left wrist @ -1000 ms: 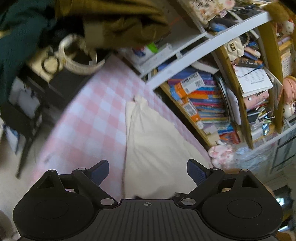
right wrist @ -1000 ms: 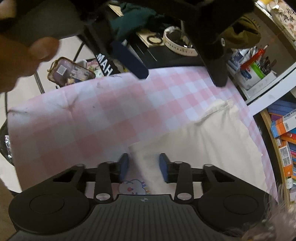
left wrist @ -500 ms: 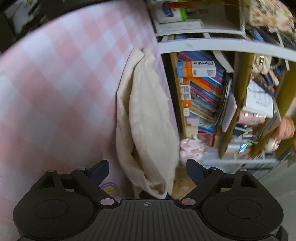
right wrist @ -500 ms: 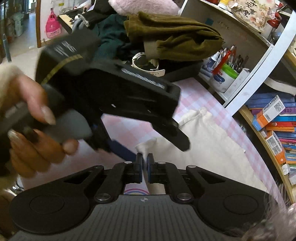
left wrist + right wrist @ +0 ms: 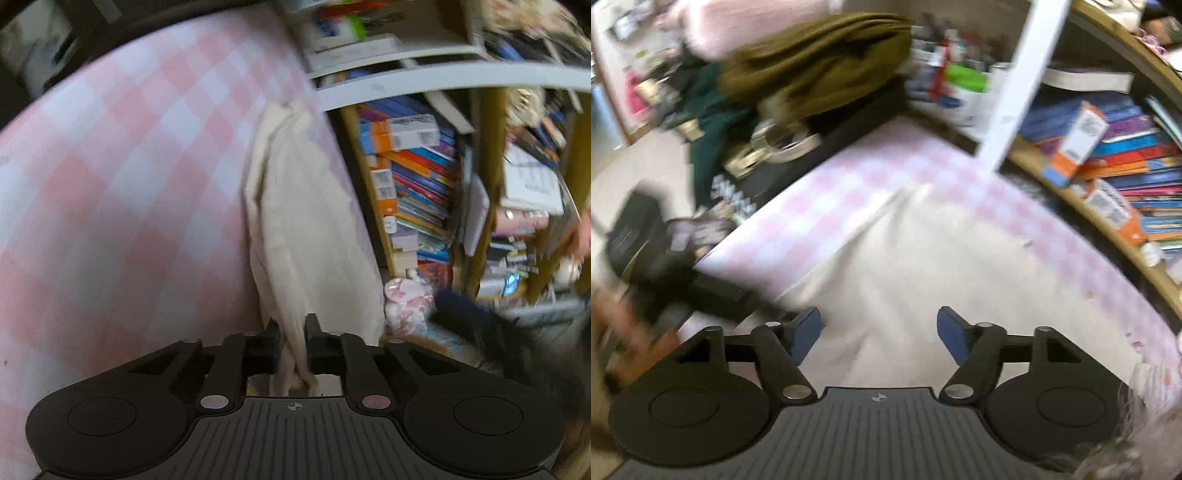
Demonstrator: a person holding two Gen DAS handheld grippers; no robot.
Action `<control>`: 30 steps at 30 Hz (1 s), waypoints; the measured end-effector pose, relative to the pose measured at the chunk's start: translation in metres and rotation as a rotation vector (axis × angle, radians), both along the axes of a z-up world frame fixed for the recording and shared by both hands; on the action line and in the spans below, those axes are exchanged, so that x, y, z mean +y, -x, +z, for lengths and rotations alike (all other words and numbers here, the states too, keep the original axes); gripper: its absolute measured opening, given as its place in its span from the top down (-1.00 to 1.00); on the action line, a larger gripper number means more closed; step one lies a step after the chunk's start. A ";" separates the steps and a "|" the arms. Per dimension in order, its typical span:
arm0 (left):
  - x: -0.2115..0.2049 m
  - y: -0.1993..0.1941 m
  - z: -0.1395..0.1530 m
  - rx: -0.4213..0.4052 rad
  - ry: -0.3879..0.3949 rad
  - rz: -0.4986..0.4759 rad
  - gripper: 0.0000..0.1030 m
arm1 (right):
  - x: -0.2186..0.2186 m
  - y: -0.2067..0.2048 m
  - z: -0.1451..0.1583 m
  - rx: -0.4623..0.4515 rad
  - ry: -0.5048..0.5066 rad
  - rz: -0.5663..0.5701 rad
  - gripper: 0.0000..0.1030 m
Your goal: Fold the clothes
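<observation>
At lower centre of the left wrist view, our left gripper (image 5: 291, 341) has just closed, pinching the cream cotton garment (image 5: 306, 221) on the pink checked cloth (image 5: 110, 184); our right gripper (image 5: 879, 332) just opened, handing over the corner.

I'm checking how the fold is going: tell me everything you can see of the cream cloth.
The cream cloth is a plain, soft, woven-looking piece lying on the pink checked cover, beside the bookshelf. It is doubled lengthwise into a long shape with a bunched far end. The left gripper has just closed on its gathered near edge. The right gripper has just opened and hangs above it, jaws empty.
</observation>
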State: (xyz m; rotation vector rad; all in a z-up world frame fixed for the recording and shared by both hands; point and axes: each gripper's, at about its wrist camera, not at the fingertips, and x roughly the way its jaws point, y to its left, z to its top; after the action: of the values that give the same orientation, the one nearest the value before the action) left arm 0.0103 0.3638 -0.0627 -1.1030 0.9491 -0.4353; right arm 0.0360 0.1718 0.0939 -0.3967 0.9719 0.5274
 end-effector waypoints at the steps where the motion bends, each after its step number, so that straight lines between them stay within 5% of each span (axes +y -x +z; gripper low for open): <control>1: -0.002 0.001 0.007 -0.032 -0.023 -0.008 0.82 | 0.000 -0.016 0.003 0.004 0.008 -0.023 -0.34; 9: -0.032 0.001 0.044 -0.201 -0.185 -0.110 0.82 | 0.067 -0.100 -0.026 0.092 0.176 0.017 -0.32; 21: -0.032 0.000 0.049 -0.217 -0.210 -0.125 0.83 | 0.140 -0.117 -0.097 0.097 0.503 0.146 -0.34; 24: -0.032 0.001 0.050 -0.221 -0.212 -0.129 0.83 | 0.136 -0.121 -0.101 0.091 0.513 0.134 -0.05; 26: -0.032 0.001 0.052 -0.226 -0.216 -0.132 0.83 | 0.133 -0.122 -0.101 0.088 0.513 0.126 0.43; 30: -0.035 0.002 0.059 -0.251 -0.232 -0.141 0.83 | 0.124 -0.120 -0.090 0.070 0.477 0.116 0.77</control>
State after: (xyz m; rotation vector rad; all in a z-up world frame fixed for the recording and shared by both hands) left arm 0.0085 0.3289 -0.0042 -0.7545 0.8338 -0.5499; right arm 0.1562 0.2955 0.0039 -0.8700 1.1468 0.4124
